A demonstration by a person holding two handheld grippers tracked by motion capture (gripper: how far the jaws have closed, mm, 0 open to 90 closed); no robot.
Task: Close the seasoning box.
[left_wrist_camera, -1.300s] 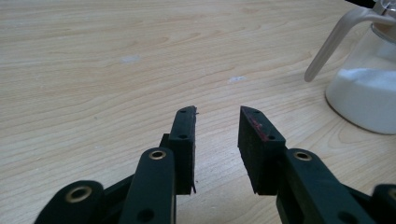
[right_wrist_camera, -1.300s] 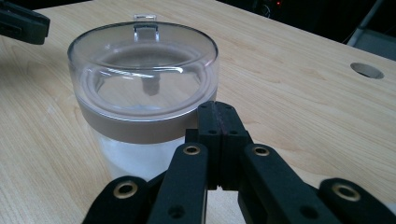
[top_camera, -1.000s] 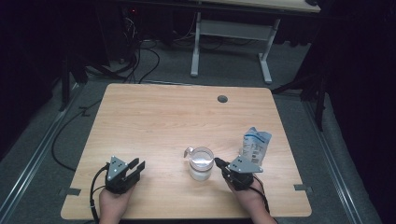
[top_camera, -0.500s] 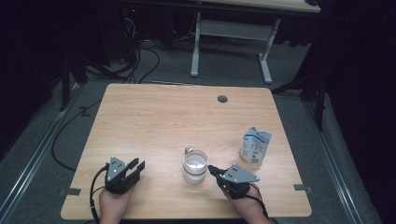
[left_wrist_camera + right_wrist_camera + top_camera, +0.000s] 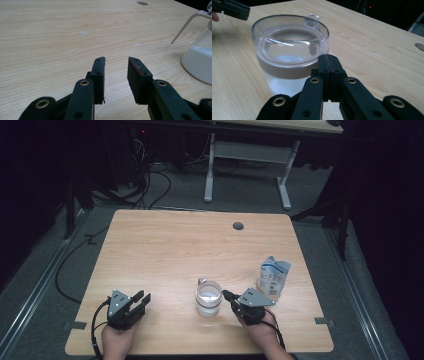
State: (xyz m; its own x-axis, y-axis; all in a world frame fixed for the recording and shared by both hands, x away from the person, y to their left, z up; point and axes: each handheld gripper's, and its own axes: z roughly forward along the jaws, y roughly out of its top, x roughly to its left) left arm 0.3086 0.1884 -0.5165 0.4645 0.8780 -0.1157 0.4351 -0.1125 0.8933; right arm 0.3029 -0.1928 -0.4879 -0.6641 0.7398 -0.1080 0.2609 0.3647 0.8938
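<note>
The pale wooden counter (image 5: 165,245) stands on grey carpet in a dark room. The left gripper (image 5: 116,68) rests open and empty; the right gripper (image 5: 329,62), jaws closed on nothing, points at the glass mug (image 5: 290,55).

A desk (image 5: 165,245) of pale wood-grain laminate, smooth and faintly sheened, carries a clear glass mug (image 5: 208,298) with a glossy wall, holding a white, matt-looking fill. Beside it stands a pouch (image 5: 273,278) of crinkled, slightly shiny white-and-blue film. The left tongs (image 5: 116,65) and right tongs (image 5: 328,58) are matt black plastic, their pads rubbery and dull, with brass-coloured metal rivets at the links. A flat grey plate, matt, tops each. The floor (image 5: 320,220) looks like rough grey carpet.
</note>
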